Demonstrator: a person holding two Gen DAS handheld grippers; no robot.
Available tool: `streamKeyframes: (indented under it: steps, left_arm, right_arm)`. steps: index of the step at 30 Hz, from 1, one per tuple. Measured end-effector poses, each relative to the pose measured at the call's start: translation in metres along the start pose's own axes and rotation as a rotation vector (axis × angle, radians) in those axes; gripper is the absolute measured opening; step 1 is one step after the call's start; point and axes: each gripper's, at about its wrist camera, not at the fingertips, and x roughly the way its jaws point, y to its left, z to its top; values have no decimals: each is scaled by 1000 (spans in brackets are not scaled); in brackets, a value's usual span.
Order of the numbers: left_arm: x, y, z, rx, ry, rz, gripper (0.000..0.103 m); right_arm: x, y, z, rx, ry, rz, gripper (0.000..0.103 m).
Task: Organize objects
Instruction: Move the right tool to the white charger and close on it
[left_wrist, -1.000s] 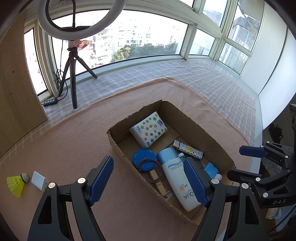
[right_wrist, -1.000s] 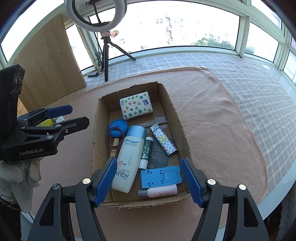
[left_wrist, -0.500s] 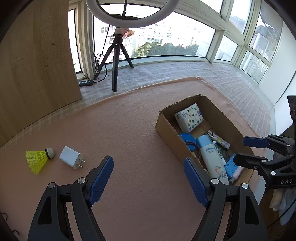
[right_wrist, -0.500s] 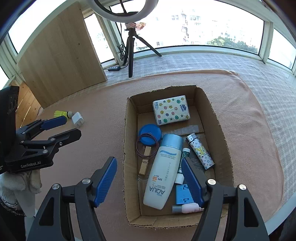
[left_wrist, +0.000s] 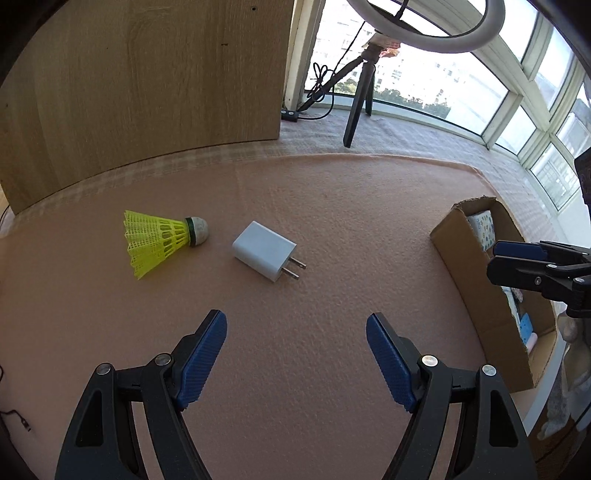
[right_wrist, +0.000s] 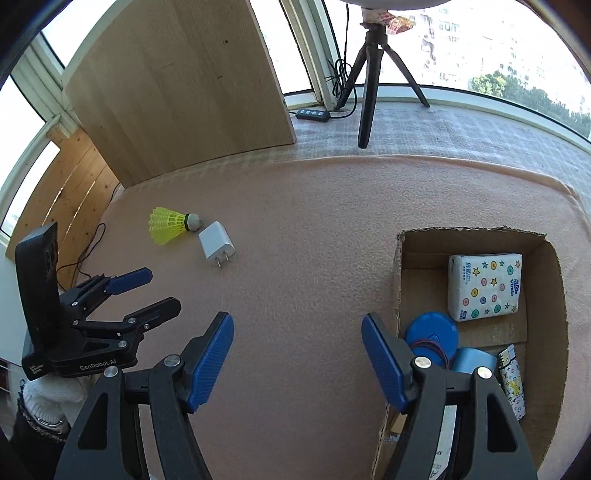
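Pink felt cloth (left_wrist: 332, 229) is spread over the bench, and on it a white charger (left_wrist: 264, 255) is seen just ahead of the left hand-held gripper (left_wrist: 295, 343), whose blue pads are held wide apart with nothing between them. A yellow shuttlecock (left_wrist: 162, 240) lies just left of the charger, apart from it. The right hand-held gripper (right_wrist: 297, 350) is likewise spread and unloaded; a cardboard box (right_wrist: 402, 251) of small things sits to its right.

Left tool (left_wrist: 295, 332) agape, right tool (right_wrist: 297, 332) agape
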Motion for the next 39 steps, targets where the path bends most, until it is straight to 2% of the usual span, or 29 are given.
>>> streamKeyframes:
  steps: [6, 15, 23, 28, 30, 33, 39]
  left_arm:
    - [10, 32, 4, -67, -6, -10, 81]
    - [34, 47, 17, -105, -6, -51, 80]
    - [56, 56, 27, -136, 3, -91, 78]
    - [68, 53, 34, -104, 14, -110, 63]
    - [72, 53, 37, -96, 15, -121, 60]
    - [77, 53, 39, -101, 20, -141, 47]
    - [78, 52, 38, -106, 18, -165, 44]
  right_arm:
    - [41, 20, 26, -7, 52, 60, 68]
    - [91, 39, 55, 52, 115, 153, 67]
    - [128, 50, 72, 111, 162, 225, 49]
    - [147, 57, 77, 92, 198, 217, 42]
    - [152, 58, 77, 92, 210, 218, 38]
    - [158, 58, 76, 99, 228, 237, 32]
    - [155, 57, 72, 116, 225, 256, 28]
